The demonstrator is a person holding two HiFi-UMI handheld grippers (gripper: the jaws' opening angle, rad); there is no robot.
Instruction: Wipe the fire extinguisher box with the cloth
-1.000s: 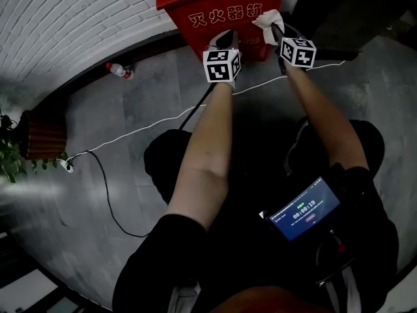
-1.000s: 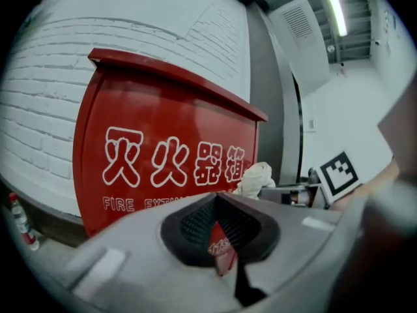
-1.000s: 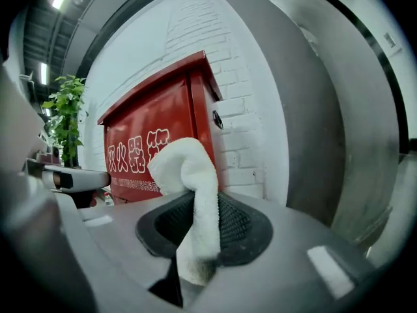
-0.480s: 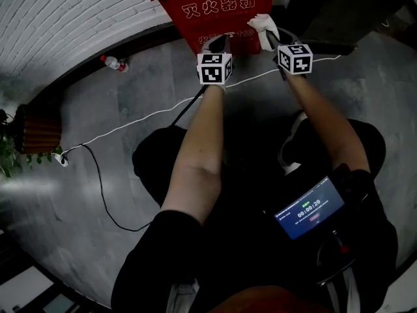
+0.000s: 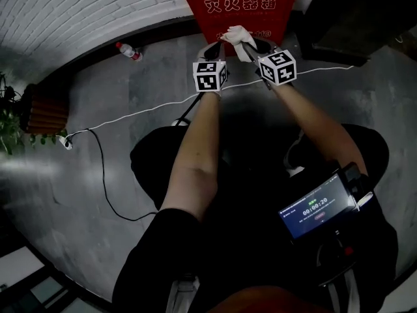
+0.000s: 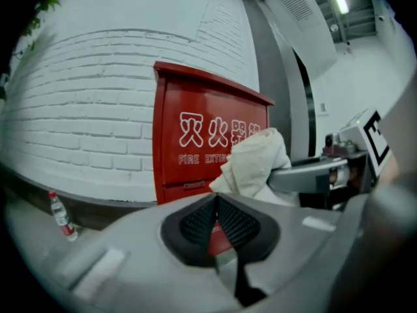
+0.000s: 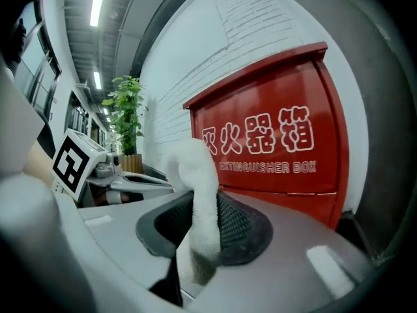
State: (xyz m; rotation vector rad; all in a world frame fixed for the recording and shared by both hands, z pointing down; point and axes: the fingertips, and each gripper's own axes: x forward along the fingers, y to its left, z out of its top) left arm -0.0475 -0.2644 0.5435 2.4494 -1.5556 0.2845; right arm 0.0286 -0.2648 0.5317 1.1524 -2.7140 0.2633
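The red fire extinguisher box point(image 5: 241, 5) stands against the white brick wall, with white characters on its front point(image 7: 280, 142). My right gripper point(image 7: 195, 240) is shut on a white cloth point(image 7: 199, 188), which sticks up out of its jaws. In the head view the cloth point(image 5: 238, 36) lies over the lower middle of the box front; I cannot tell whether it touches. My left gripper point(image 6: 217, 222) is shut with nothing in it and hangs just left of the cloth point(image 6: 257, 162), short of the box point(image 6: 195, 142). Both grippers point(image 5: 215, 46) point(image 5: 253, 46) are close together.
A plastic bottle point(image 5: 130, 51) lies on the grey floor by the wall, left of the box. A white cable point(image 5: 130, 115) runs across the floor to a plug near a wooden planter point(image 5: 40, 113). A screen device point(image 5: 317, 207) hangs at the person's chest.
The right gripper has carried the cloth left and down, from the box's right edge to its lower middle. The two grippers have come closer together. The head camera has shifted.
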